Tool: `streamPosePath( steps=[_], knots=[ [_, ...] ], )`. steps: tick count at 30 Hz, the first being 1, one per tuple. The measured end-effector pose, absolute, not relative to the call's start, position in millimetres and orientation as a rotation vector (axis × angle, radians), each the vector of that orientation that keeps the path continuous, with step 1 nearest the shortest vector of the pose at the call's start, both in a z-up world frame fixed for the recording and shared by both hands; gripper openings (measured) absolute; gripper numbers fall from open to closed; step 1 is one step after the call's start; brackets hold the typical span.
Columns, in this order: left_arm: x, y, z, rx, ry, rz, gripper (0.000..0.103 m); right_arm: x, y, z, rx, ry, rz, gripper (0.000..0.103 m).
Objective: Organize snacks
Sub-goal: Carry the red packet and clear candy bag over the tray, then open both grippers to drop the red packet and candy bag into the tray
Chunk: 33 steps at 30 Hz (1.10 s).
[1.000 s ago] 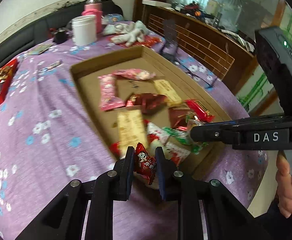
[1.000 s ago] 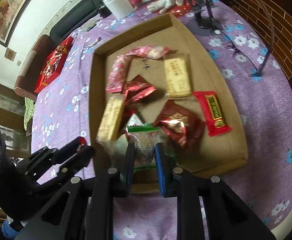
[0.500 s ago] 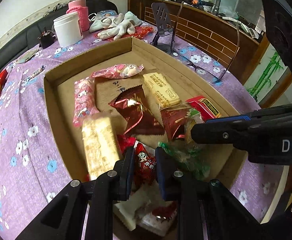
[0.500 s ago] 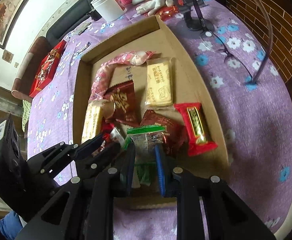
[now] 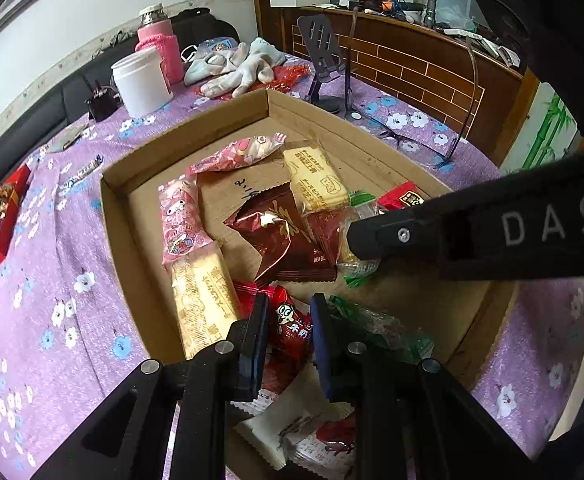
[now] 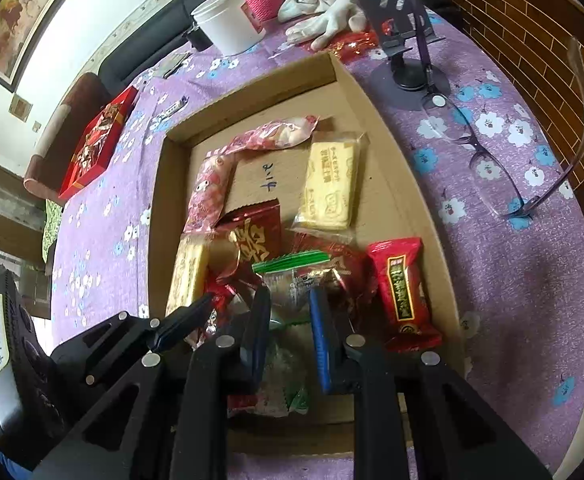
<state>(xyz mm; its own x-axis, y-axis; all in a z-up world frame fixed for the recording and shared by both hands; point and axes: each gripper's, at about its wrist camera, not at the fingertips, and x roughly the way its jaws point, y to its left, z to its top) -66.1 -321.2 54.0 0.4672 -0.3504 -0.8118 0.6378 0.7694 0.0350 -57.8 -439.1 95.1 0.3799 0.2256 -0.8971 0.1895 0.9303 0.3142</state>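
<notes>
A shallow cardboard box (image 5: 112,216) (image 6: 160,216) on the purple flowered table holds several snack packets. My left gripper (image 5: 288,316) is shut on a small red candy packet (image 5: 290,326) and holds it over the box's near end. My right gripper (image 6: 290,304) is shut on a clear packet with green edges (image 6: 288,276) just above the pile; it shows in the left wrist view (image 5: 355,236) too. In the box lie pink packets (image 6: 208,188), yellow biscuit packs (image 6: 331,184), dark red foil packets (image 5: 284,232) and a red bar (image 6: 403,292).
A white tub (image 5: 142,82), a pink-sleeved bottle (image 5: 158,48), white gloves (image 5: 240,66) and a black phone stand (image 5: 323,68) stand behind the box. Glasses (image 6: 487,152) lie on the right. A red candy tray (image 6: 98,140) sits at the left.
Both grippers have moved forward over the box with their packets still held. The left one went from the near rim to over the pile.
</notes>
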Motion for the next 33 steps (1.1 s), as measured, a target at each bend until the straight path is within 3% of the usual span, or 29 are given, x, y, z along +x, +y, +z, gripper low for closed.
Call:
streamPosePath(
  steps=[33],
  knots=[
    [-82, -324, 62, 0.427, 0.819, -0.618, 0.022, -74, -444, 103, 0.396, 1.168, -0.014, 0.019]
  ],
)
